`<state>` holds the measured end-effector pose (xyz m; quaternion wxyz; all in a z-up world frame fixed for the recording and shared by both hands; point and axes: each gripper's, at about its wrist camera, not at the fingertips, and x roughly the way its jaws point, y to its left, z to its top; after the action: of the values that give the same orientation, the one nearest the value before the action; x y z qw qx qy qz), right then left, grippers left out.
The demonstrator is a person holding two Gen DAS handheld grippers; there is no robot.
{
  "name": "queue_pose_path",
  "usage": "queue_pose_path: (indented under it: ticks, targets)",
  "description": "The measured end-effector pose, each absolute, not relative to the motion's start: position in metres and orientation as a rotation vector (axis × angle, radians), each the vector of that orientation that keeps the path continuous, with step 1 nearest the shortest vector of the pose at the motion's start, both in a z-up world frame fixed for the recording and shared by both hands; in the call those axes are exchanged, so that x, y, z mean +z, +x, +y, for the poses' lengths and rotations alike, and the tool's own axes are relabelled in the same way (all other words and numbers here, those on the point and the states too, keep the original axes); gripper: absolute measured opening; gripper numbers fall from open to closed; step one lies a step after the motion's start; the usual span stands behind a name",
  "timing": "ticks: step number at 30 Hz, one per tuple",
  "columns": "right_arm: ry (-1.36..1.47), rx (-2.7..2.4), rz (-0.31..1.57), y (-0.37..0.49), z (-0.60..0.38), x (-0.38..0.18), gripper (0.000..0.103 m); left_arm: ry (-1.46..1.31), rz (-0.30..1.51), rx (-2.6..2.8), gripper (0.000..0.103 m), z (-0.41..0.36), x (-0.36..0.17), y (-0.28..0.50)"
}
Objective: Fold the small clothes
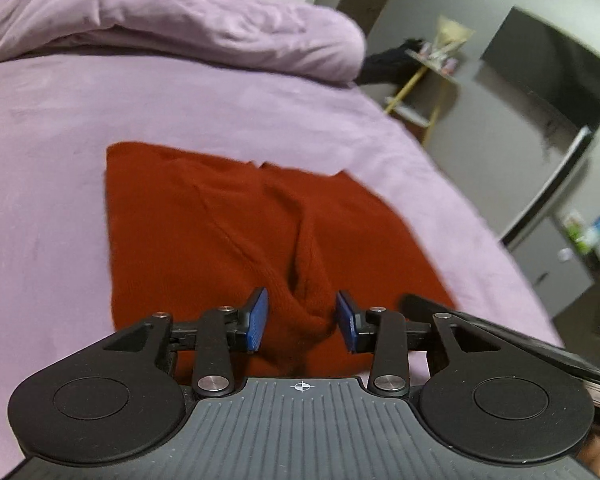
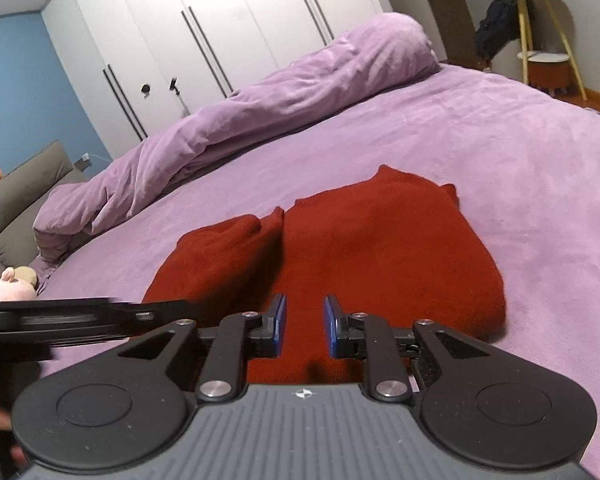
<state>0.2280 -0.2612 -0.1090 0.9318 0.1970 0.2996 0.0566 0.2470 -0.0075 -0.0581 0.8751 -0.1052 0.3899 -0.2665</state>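
A: Hovering at the near edge, the left gripper (image 1: 302, 322) has its blue pads apart around a raised ridge of the red garment (image 1: 220, 232), not pressing it. The right gripper (image 2: 304, 326) stands narrowly parted, nothing between its pads.

B: Where's the cloth?

A: Flat on the purple bed sheet (image 1: 60, 120), both sides folded inward to meet mid-cloth. The rolled duvet (image 2: 260, 92) lies beyond.

B: So which step?

A: Probably between folds. I'd judge the next move needs both grippers pinching the near hem and carrying it to the far edge.
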Motion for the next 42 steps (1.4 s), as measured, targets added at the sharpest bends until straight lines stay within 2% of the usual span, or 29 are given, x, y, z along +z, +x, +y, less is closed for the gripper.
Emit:
queue_pose_path:
  ticks: [5, 9, 12, 14, 16, 17, 19, 21, 25, 27, 28, 29, 30, 33, 35, 38, 42]
  targets:
    - [0.361, 0.248, 0.595, 0.246, -0.228, -0.090, 0.020, -0.241, 0.745, -0.418, 0.041, 0.028, -0.043, 0.236]
    - [0.292, 0.330, 0.654, 0.268, -0.196, -0.095, 0.019, -0.301, 0.810, -0.271, 0.040, 0.049, -0.061, 0.254]
    - [0.261, 0.274, 0.774, 0.282, -0.194, -0.119, 0.019, -0.320, 0.864, -0.257, 0.040, 0.053, -0.080, 0.263]
    - [0.250, 0.235, 0.848, 0.287, -0.201, -0.137, 0.010, -0.334, 0.913, -0.269, 0.040, 0.050, -0.093, 0.263]
    - [0.293, 0.261, 0.827, 0.284, -0.212, -0.133, 0.007, -0.359, 0.936, -0.294, 0.042, 0.046, -0.106, 0.267]
    - [0.348, 0.275, 0.806, 0.282, -0.220, -0.127, 0.011, -0.366, 0.938, -0.295, 0.043, 0.047, -0.109, 0.267]
    - [0.465, 0.300, 0.758, 0.286, -0.235, -0.116, 0.037, -0.375, 0.935, -0.291, 0.045, 0.049, -0.112, 0.266]
    - [0.566, 0.323, 0.741, 0.297, -0.240, -0.109, 0.049, -0.389, 0.938, -0.292, 0.045, 0.051, -0.113, 0.267]
    - [0.627, 0.365, 0.790, 0.328, -0.230, -0.113, 0.050, -0.370, 0.939, -0.291, 0.045, 0.050, -0.112, 0.264]
    - [0.594, 0.373, 0.834, 0.343, -0.217, -0.120, 0.046, -0.363, 0.941, -0.287, 0.045, 0.049, -0.110, 0.263]
    - [0.584, 0.378, 0.843, 0.343, -0.210, -0.124, 0.026, -0.357, 0.941, -0.285, 0.045, 0.049, -0.109, 0.263]
    - [0.587, 0.386, 0.842, 0.343, -0.207, -0.127, 0.017, -0.346, 0.937, -0.284, 0.044, 0.047, -0.106, 0.264]
    - [0.589, 0.383, 0.829, 0.339, -0.207, -0.129, 0.013, -0.335, 0.928, -0.282, 0.043, 0.047, -0.103, 0.262]
    - [0.503, 0.337, 0.745, 0.321, -0.209, -0.115, 0.009, -0.294, 0.877, -0.254, 0.043, 0.048, -0.088, 0.257]
    - [0.434, 0.268, 0.732, 0.317, -0.213, -0.114, 0.002, -0.282, 0.868, -0.252, 0.043, 0.047, -0.086, 0.259]
    - [0.320, 0.185, 0.818, 0.319, -0.213, -0.131, 0.000, -0.280, 0.915, -0.257, 0.042, 0.039, -0.095, 0.268]
    - [0.435, 0.240, 0.811, 0.315, -0.237, -0.133, 0.001, -0.283, 0.932, -0.257, 0.048, 0.034, -0.103, 0.270]
